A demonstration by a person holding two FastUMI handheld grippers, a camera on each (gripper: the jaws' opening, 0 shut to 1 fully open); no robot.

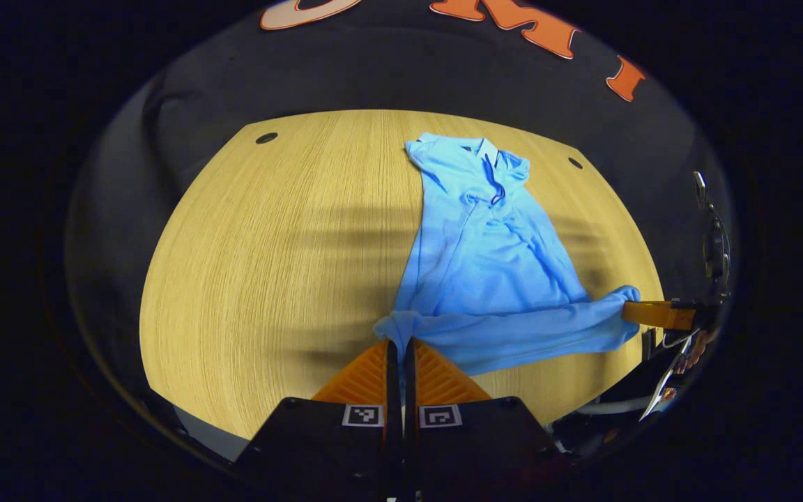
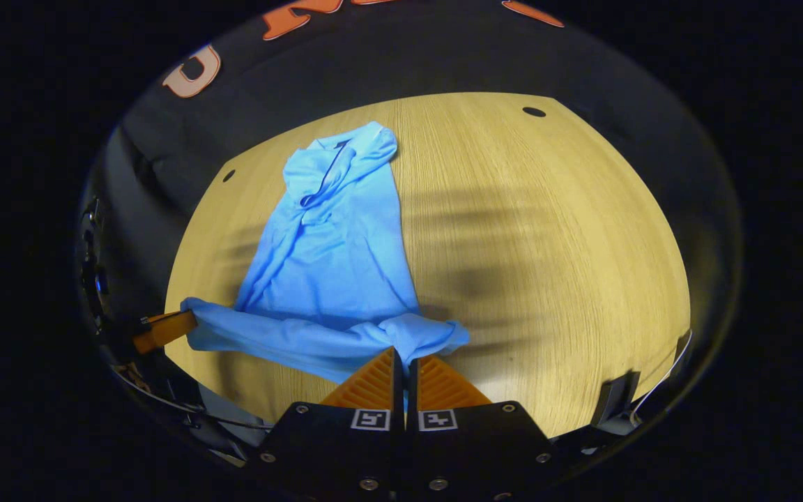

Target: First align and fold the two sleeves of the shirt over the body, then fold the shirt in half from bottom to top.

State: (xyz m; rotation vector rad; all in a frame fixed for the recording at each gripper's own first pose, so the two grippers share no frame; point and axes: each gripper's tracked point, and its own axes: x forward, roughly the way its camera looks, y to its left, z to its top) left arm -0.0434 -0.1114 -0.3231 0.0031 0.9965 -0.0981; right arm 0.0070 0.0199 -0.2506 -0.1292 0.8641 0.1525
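Observation:
A light blue polo shirt (image 1: 492, 258) lies lengthwise on the wooden table (image 1: 269, 265), collar at the far end, sleeves folded in over the body. Its bottom hem is lifted and stretched between both grippers. My left gripper (image 1: 399, 343) is shut on the hem's left corner. In the left gripper view the right gripper (image 1: 656, 314) holds the other corner at the right. In the right gripper view my right gripper (image 2: 402, 354) is shut on the bunched right corner of the shirt (image 2: 332, 258), and the left gripper (image 2: 164, 329) pinches the far corner at the left.
Two small dark holes (image 1: 266, 138) (image 1: 575, 162) mark the table's far corners. Bare tabletop (image 2: 548, 244) stretches wide on each side of the shirt. The black booth wall rises behind the table.

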